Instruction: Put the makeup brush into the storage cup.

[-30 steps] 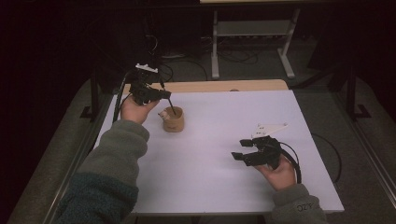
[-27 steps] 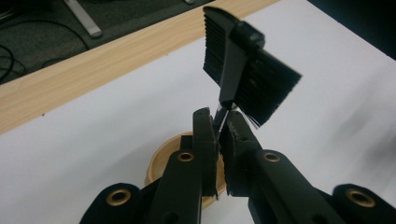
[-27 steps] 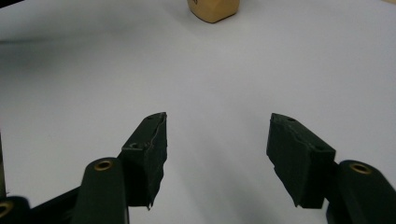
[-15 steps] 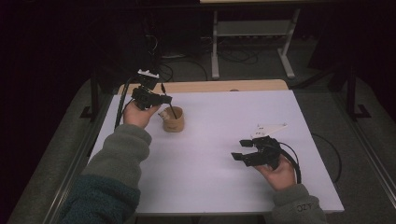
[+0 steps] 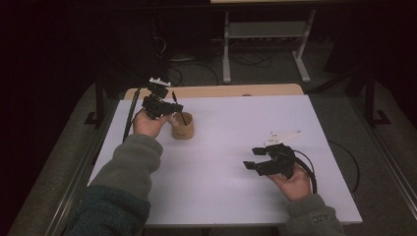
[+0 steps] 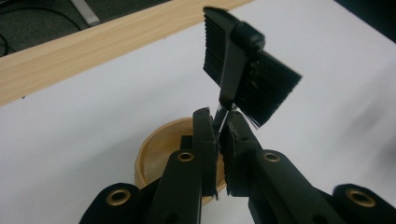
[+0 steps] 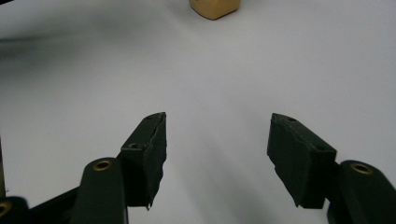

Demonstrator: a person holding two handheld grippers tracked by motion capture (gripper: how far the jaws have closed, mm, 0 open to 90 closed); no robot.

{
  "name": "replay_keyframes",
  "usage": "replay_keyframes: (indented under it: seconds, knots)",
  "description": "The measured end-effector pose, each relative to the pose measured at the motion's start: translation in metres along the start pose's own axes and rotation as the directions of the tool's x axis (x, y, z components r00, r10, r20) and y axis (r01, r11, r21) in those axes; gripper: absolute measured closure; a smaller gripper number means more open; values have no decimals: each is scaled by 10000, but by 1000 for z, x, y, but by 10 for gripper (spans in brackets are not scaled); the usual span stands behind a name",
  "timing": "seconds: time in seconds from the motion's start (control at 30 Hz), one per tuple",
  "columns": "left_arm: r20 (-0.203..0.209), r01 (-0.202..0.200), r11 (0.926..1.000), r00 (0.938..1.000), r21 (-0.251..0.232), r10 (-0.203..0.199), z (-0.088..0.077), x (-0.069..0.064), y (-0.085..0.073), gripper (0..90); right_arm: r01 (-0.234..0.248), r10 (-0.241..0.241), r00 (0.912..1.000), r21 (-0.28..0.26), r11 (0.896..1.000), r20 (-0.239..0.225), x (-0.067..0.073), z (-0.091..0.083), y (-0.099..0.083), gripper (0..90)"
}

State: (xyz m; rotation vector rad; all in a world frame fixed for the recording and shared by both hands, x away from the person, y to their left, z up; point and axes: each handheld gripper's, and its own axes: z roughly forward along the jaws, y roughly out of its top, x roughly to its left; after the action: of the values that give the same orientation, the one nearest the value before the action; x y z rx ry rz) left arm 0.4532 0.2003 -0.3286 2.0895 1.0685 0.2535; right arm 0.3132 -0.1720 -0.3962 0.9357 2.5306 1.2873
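Item: black brush [image 6: 250, 79], which we hold pinched by its thin handle in our closed left claw [image 6: 219, 126] just above the small wooden cup [image 6: 161, 149], ready for dropping in, while our right claw [image 7: 217, 140] rests open and empty well apart.

text: faint marks on right sleeve cuff [image 5: 320, 218] | not legible | other labels: none

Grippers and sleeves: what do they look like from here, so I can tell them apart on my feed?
Both grippers, left gripper and right gripper, are black with brass-coloured rivets and ridged black pads. Each carries a white plate on top and trails a black cable. The person wears a grey-green fleece sleeve.
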Motion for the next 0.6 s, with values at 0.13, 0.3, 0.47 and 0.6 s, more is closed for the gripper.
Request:
replay_keyframes:
  seconds: [0.13,0.3,0.47,0.6]
  knots:
    - [10,94,9999,10000,47,-94,3,2,-3,846,-45,45,10000,74,10000,-4,0,0,0,365]
    - [2,96,9998,10000,148,-96,5,1,-5,846,-22,22,10000,76,10000,-1,0,1,0,365]
    - [-99,-162,9990,9998,413,166,9,-2,-5,845,-6,6,10000,97,10000,11,0,1,0,364]
    - [-286,-305,9977,9991,613,323,12,-5,-6,840,64,-64,10000,57,10000,-1,0,1,0,364]
